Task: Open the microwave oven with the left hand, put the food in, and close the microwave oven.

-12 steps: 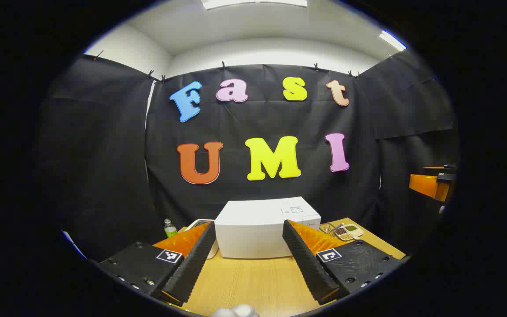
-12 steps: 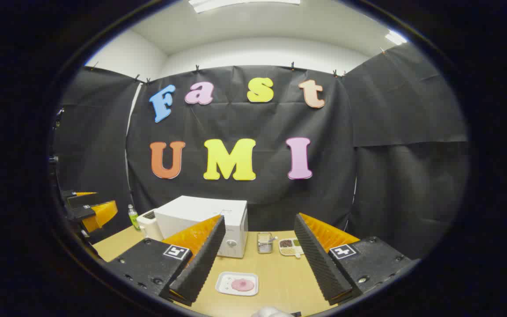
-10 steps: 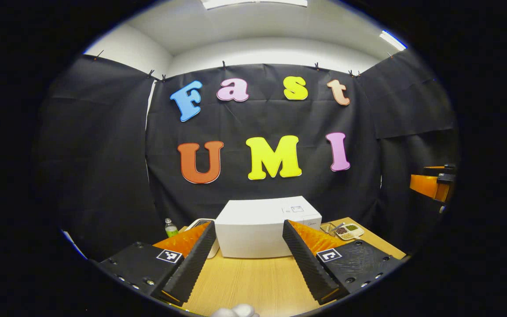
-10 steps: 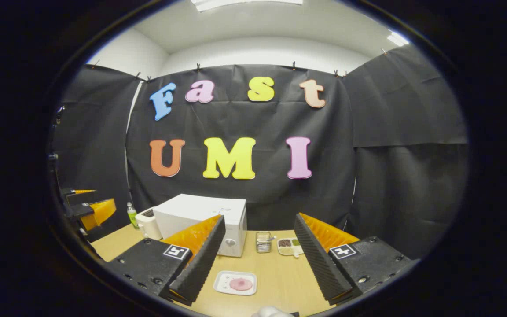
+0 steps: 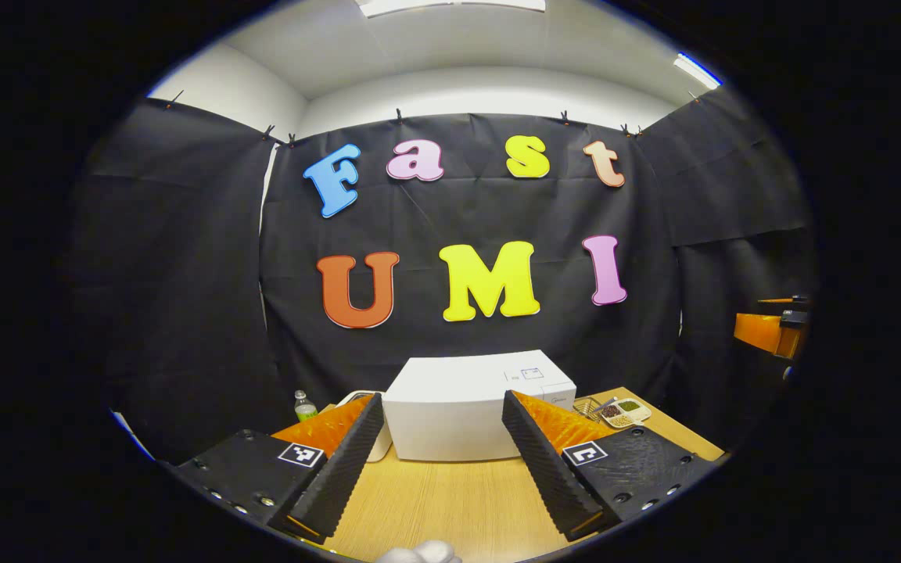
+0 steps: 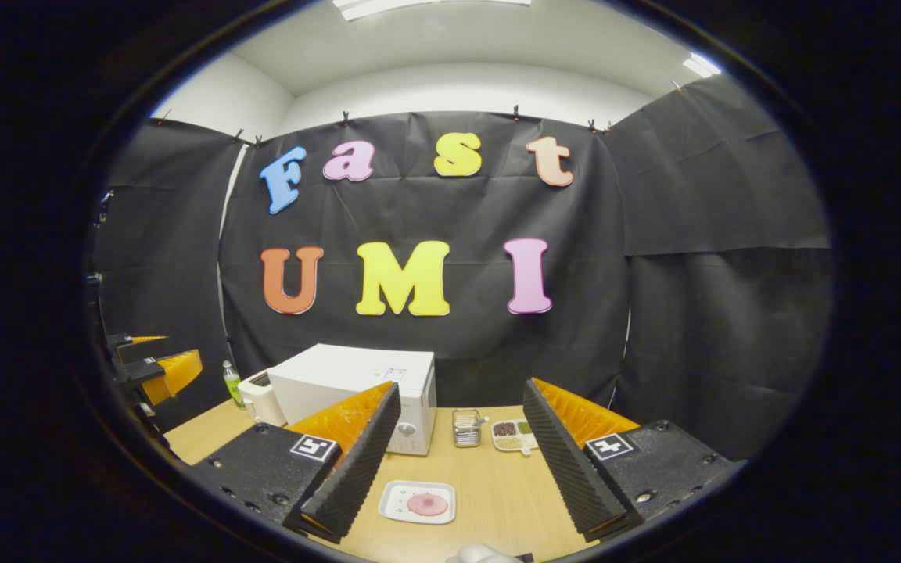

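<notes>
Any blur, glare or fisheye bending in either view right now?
Left gripper view: sharp; the white box-shaped microwave oven looks bowed by the fisheye; ceiling strip light blown out. Right gripper view: sharp, white tray with pink food evenly lit, no glare.

No legible text: microwave [image 5: 450, 414] sticker too small, tongs' [image 6: 458, 461] square markers are patterns only.

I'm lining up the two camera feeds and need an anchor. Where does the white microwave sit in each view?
Left gripper view: the microwave sits low at centre, framed between that gripper's own two fingers.
Right gripper view: the microwave sits lower left of centre, partly behind the near finger on that side.
Shared landmark: the divided snack dish on the table, to the microwave's right in both views.
</notes>
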